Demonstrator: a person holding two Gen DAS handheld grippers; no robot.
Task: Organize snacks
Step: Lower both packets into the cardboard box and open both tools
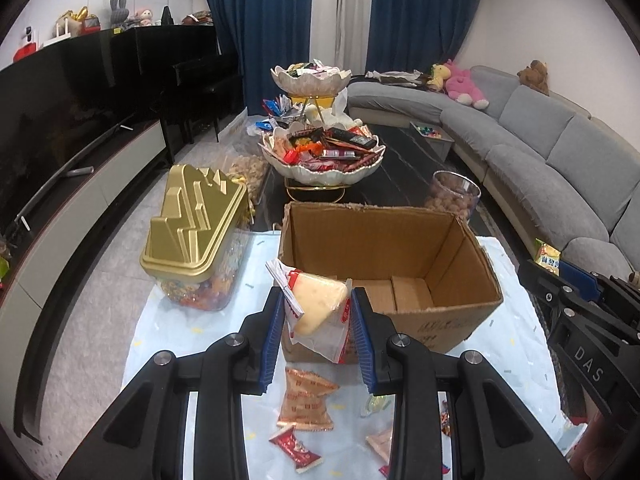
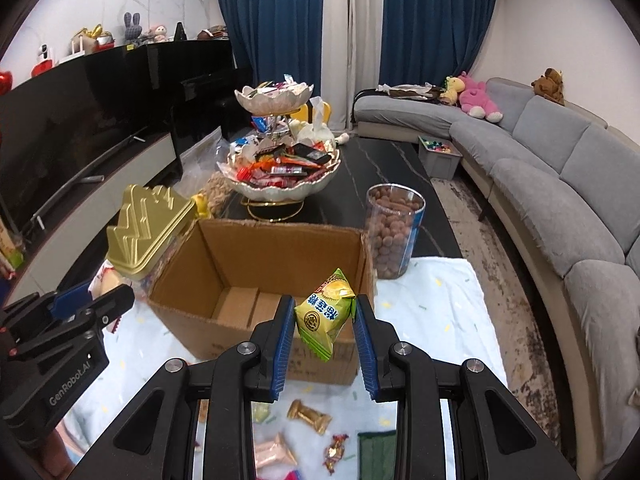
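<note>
My left gripper (image 1: 318,304) is shut on a clear-wrapped pale bun with red print (image 1: 316,306), held just in front of the near wall of an open, empty cardboard box (image 1: 384,248). My right gripper (image 2: 324,314) is shut on a green and yellow snack packet (image 2: 328,312), held above the same box's (image 2: 256,264) near right corner. Each gripper shows at the edge of the other's view. Loose wrapped snacks lie on the pale cloth below: copper packets (image 1: 306,400) and a gold candy (image 2: 310,416).
A gold-lidded candy tub (image 1: 196,236) stands left of the box. A clear jar of brown balls (image 2: 394,232) stands to its right. Behind it a two-tier bowl stand heaped with snacks (image 1: 322,156) sits on the dark table. A grey sofa (image 2: 560,184) curves along the right.
</note>
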